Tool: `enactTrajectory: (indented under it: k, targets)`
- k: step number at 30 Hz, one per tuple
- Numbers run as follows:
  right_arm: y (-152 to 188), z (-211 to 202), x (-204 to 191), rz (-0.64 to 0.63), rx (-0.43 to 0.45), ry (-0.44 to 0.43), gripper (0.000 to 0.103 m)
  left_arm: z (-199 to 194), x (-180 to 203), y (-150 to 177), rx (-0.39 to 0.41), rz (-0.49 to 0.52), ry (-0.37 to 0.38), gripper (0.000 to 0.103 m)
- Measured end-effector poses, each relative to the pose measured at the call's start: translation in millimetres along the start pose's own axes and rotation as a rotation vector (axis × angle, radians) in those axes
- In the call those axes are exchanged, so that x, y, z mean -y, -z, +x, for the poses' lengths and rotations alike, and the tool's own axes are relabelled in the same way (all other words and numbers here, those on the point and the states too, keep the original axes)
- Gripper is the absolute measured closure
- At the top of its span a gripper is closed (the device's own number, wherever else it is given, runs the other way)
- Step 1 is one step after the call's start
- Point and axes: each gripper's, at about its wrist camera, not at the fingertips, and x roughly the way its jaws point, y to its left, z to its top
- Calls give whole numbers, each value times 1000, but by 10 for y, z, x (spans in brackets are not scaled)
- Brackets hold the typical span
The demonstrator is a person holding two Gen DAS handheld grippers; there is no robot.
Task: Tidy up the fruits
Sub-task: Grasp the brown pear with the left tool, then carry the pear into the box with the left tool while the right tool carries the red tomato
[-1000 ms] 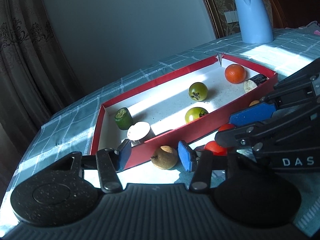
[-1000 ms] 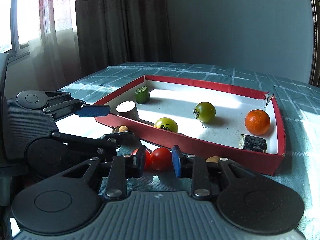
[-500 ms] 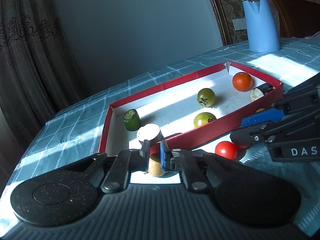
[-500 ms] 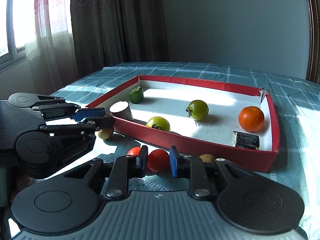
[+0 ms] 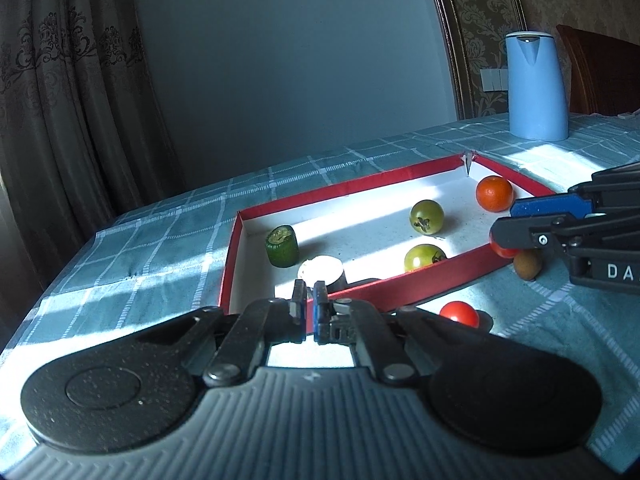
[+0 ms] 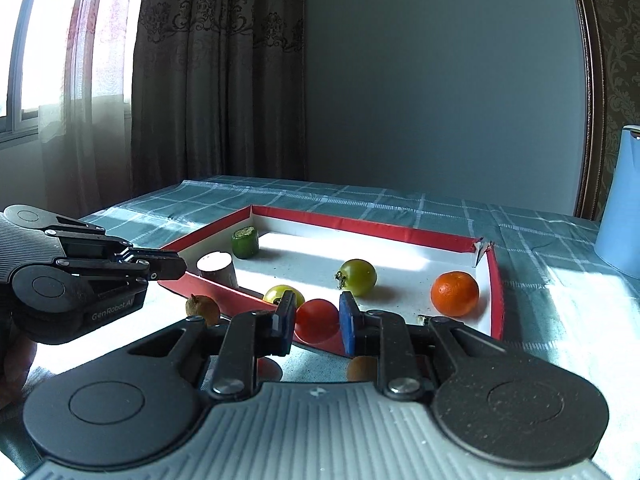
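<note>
A red-walled tray (image 6: pixel 497 280) (image 5: pixel 352 190) with a white floor holds two green tomatoes (image 6: pixel 357 277) (image 5: pixel 427 216), an orange (image 6: pixel 455 294) (image 5: pixel 494 193), a green cucumber piece (image 6: pixel 245 241) (image 5: pixel 282 246) and a white-topped piece (image 6: pixel 215 269) (image 5: pixel 321 272). My right gripper (image 6: pixel 317 322) is shut on a red tomato (image 6: pixel 316 319), lifted in front of the tray. My left gripper (image 5: pixel 309 314) is shut and empty, raised at the tray's near left corner. A brown kiwi (image 6: pixel 203 308) lies on the cloth outside the tray. Another red tomato (image 5: pixel 459 314) lies on the cloth.
A blue kettle (image 5: pixel 535 86) stands at the table's far right. A second brown fruit (image 5: pixel 527 265) sits beside the tray wall under the right gripper. Curtains hang behind the table's left edge. The checked tablecloth (image 6: pixel 568 280) covers the table.
My left gripper closed without the kiwi, which stays on the cloth, and rose. My right gripper closed on a red tomato and lifted it off the cloth.
</note>
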Motion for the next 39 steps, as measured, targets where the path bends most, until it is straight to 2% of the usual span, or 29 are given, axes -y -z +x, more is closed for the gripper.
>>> enactTrajectory:
  k: [4,7,9,13,18,20,26,32,39]
  targets:
    - [-1,-19,0,-2,16,15,80,-47,-127,12,7,-47,13,101]
    - [-2,10,8,2,-1,15,80,-5,-105,15,-30,-44,76,96]
    - [1,7,10,3,-1,14,80,19,-16,29,-46,-2,80,82]
    - [2,10,-1,5,-4,9,80,107,54,40,-94,18,115,67]
    - [-1,7,-6,3,-3,4,80,244,39,35,-154,-10,135,66]
    - [0,6,-11,0,-5,1,80,308,36,40,-186,-16,152,75]
    - [-5,1,-3,9,-4,0,80,253,100,49,-161,20,132,77]
    - [-43,-12,-13,-1,21,17,80,39,256,0,-58,89,56,77]
    - [-162,72,42,-13,31,50,80,98,338,-229,-22,84,61,77]
